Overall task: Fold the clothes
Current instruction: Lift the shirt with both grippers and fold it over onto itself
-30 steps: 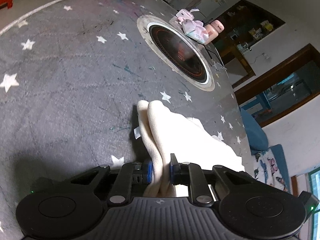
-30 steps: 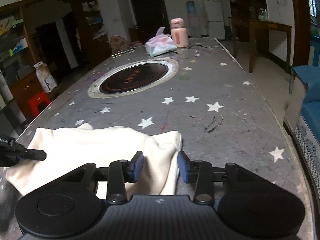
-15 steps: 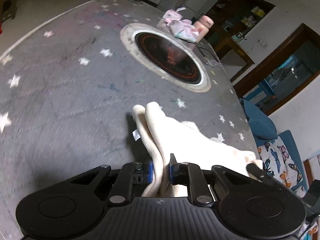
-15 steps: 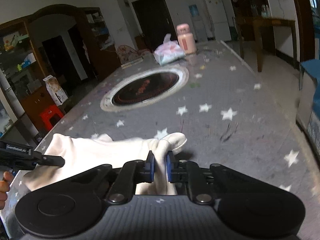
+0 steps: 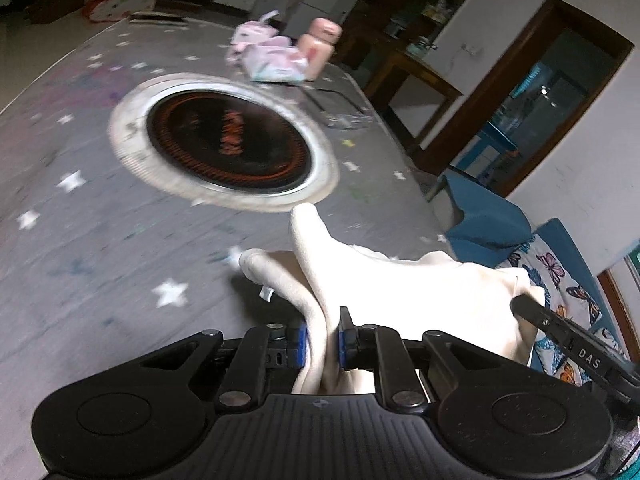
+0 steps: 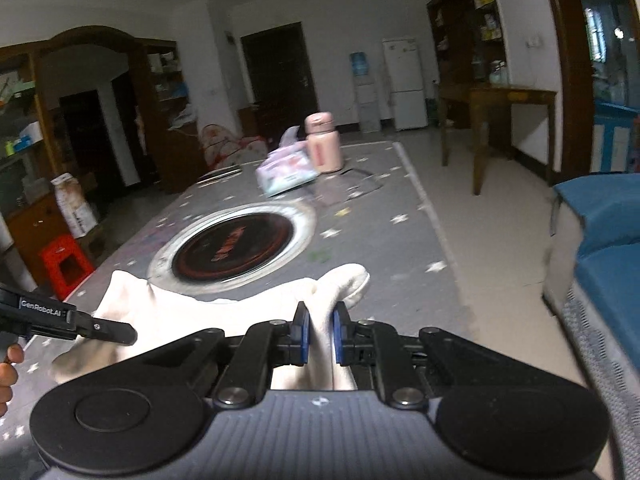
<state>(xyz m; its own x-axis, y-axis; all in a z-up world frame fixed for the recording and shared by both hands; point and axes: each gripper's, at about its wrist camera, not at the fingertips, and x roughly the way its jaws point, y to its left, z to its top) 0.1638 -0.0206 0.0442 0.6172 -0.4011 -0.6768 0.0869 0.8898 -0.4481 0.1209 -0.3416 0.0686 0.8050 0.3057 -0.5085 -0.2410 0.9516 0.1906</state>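
The cream garment point(image 5: 400, 292) hangs stretched between the two claws, lifted above the near part of the grey star-printed counter point(image 5: 100, 220), and its long axis runs from left to right across the scene. The left claw point(image 5: 322, 338) is closed on one bunched end of the cloth, which stands up between its blue pads, and the right claw point(image 6: 318, 338) is closed in the same way on the other end. In the left wrist view the cloth runs away to the right toward the other tool; in the right wrist view it runs away to the left. So each claw has its own end directly in its grip, and neither is nearer to the middle. Beyond the garment, farther on the counter, lies the round black hotplate point(image 6: 236, 244), and at the far end stand a tissue pack point(image 6: 286, 172) and a pink bottle point(image 6: 322, 144). I judge that the next move depends on this left-right line: both ends should travel together so the fold stays straight.
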